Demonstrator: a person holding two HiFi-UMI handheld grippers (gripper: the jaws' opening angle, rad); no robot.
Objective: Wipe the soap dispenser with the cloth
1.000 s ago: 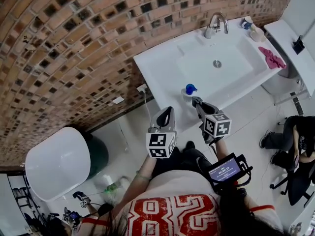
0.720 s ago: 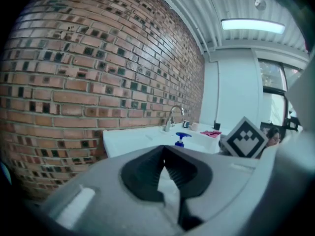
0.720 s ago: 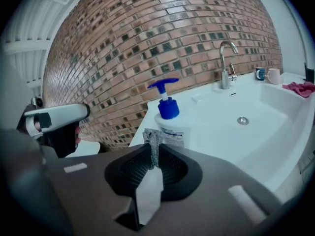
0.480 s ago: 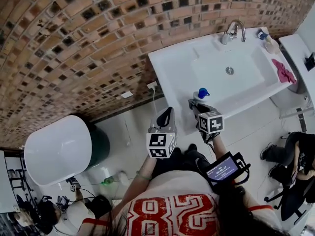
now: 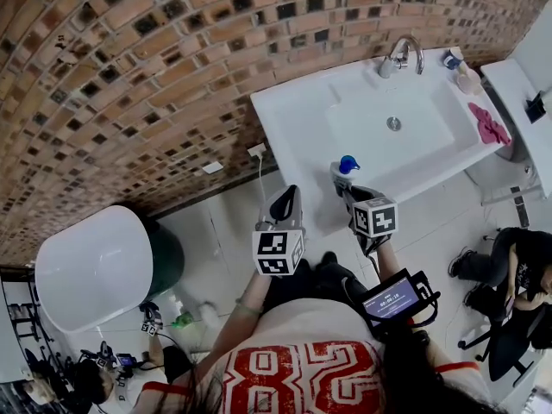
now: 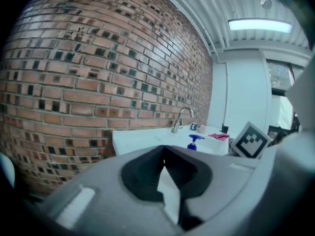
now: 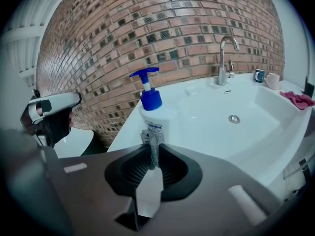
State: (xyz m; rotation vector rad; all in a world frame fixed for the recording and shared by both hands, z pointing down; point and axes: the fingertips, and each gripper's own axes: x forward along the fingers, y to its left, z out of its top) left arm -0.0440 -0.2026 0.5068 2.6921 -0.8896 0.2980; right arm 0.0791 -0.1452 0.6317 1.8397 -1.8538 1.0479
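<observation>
Currently my right hand-held gripper (image 7: 151, 149) is closed on a small grey cloth (image 7: 150, 136). The cloth is pinched at the jaw tips, and a short tuft stands clear above them. The soap dispenser (image 7: 156, 116) stands upright on the near rim of the sink (image 7: 211, 109), toward the sink's left corner and directly ahead of the tuft. The cloth sits level with the lower label, either touching it or just short of it; I cannot tell which. My left hand-held gripper (image 6: 164, 151) is closed with nothing between its jaws. It is held off the left side of the sink, apart from the bottle.

Step in hand, by my judgement: bringing the cloth onto the bottle. Wiping looks barely begun, if at all.

Next move calls for:
- Press the tuft lightly against the bottle body, then stroke up, down and around it.
- Keep side force low. The bottle is unsupported near the sink's front edge and could tip or slide off.
- Steady the blue pump head (image 7: 145, 85) with the left hand-held gripper if needed.

A pink rag (image 7: 298, 100) lies on the right rim of the sink, untouched.
</observation>
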